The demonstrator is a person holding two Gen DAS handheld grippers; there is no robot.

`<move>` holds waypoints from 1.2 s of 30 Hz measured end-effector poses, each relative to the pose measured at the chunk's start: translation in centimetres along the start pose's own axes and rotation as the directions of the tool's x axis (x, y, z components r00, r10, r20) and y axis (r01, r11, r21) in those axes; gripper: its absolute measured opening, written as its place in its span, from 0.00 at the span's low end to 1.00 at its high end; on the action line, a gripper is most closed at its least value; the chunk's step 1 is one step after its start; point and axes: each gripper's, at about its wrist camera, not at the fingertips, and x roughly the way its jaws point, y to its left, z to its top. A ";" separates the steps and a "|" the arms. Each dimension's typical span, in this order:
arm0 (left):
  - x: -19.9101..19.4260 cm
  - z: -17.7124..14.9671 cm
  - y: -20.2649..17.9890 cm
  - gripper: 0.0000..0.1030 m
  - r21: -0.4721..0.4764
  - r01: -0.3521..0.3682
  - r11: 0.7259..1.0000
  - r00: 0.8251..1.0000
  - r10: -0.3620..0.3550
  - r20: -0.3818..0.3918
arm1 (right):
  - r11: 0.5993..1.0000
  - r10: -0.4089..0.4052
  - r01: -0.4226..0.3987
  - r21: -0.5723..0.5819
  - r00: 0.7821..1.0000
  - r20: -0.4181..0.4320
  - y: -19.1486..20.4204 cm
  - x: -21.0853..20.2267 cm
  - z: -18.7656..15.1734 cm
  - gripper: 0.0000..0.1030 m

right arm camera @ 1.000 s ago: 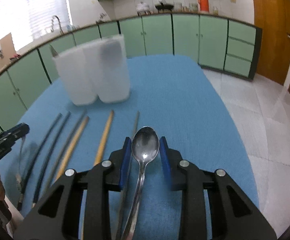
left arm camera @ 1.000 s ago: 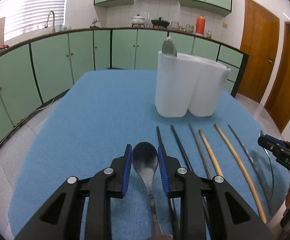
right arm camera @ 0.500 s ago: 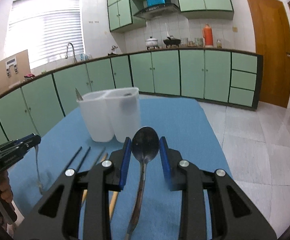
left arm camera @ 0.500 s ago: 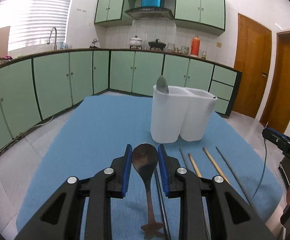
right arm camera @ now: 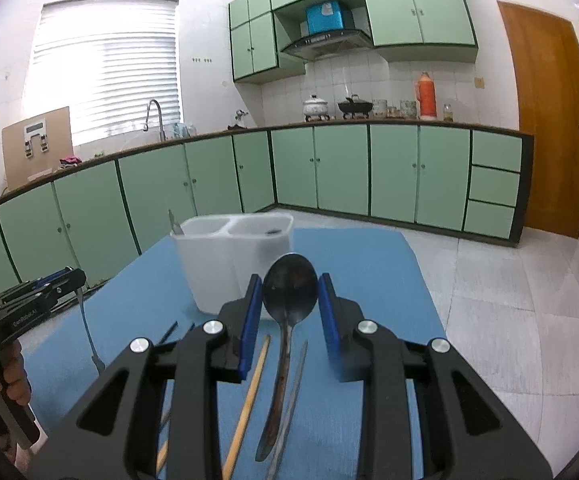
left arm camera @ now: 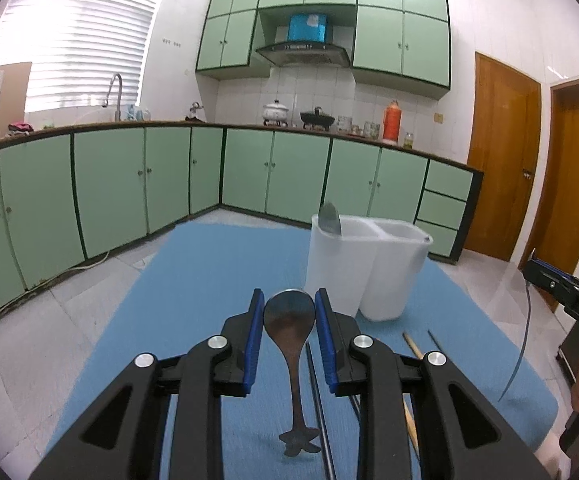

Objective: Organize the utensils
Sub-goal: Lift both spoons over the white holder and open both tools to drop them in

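1. Left wrist view: left gripper (left arm camera: pixel 289 336) clenched on spoon (left arm camera: pixel 289 320) by the bowl, handle dangling below the jaws. White holder (left arm camera: pixel 365 272) just ahead, right of the jaws. Risk: pivoting in the pinch, clipping the rim.

2. Right wrist view: right gripper (right arm camera: pixel 287 312) likewise clamped on second spoon (right arm camera: pixel 289 290), holder (right arm camera: pixel 229 256) ahead-left. Risk: slipping loose onto chopsticks (right arm camera: pixel 249 392) beneath.

Ahead of my jaws the white two-compartment holder (left arm camera: pixel 363 270) stands in the way, a blade (left arm camera: pixel 329 220) poking from its left compartment. Bare blue desk (left arm camera: pixel 209 272) lies open to its left; chopsticks (right arm camera: pixel 249 392) lie beneath me.
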 end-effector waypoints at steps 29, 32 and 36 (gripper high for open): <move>9.7 15.7 -5.0 0.25 0.055 0.085 0.995 0.964 -0.096 0.246 | 0.999 -0.004 0.015 -0.047 0.973 0.230 0.5 11.7 13.0 0.27; 11.9 15.0 -5.1 0.25 0.047 0.093 0.995 0.972 -0.101 0.214 | 0.997 -0.034 0.047 -0.056 0.976 0.217 0.8 13.9 12.2 0.27; 14.6 13.6 -5.0 0.25 0.028 0.100 0.995 0.982 -0.103 0.156 | 0.997 -0.047 0.057 -0.056 0.984 0.173 0.9 16.3 11.1 0.27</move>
